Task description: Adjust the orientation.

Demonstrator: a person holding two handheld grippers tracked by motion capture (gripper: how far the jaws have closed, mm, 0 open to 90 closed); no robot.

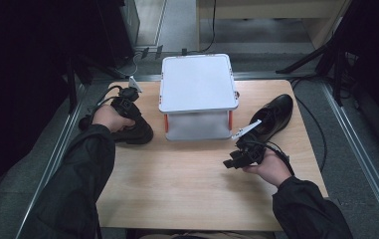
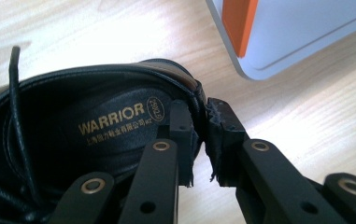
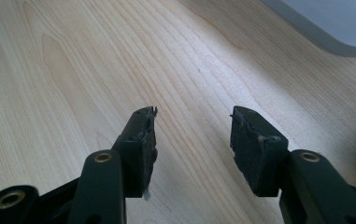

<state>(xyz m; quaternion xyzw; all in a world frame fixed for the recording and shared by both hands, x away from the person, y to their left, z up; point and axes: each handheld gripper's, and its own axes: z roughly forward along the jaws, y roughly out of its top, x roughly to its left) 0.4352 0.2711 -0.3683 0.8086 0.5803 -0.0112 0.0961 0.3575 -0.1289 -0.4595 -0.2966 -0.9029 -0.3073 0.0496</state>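
The table point(image 1: 187, 174) at the centre of the high view has a pale wood-grain top, smooth and matt, with fine streaks plain in the right gripper view. The small shelf point(image 1: 197, 82) at upper centre looks like smooth light-grey plastic with orange plastic posts. The left shoe point(image 2: 96, 121) is black leather with a soft sheen, its insole matt with gold print, its lace woven cord. The right shoe point(image 1: 275, 115) at right is glossier leather. The gripper pads point(image 3: 255, 140) are matt black, rough and frayed at the edges.
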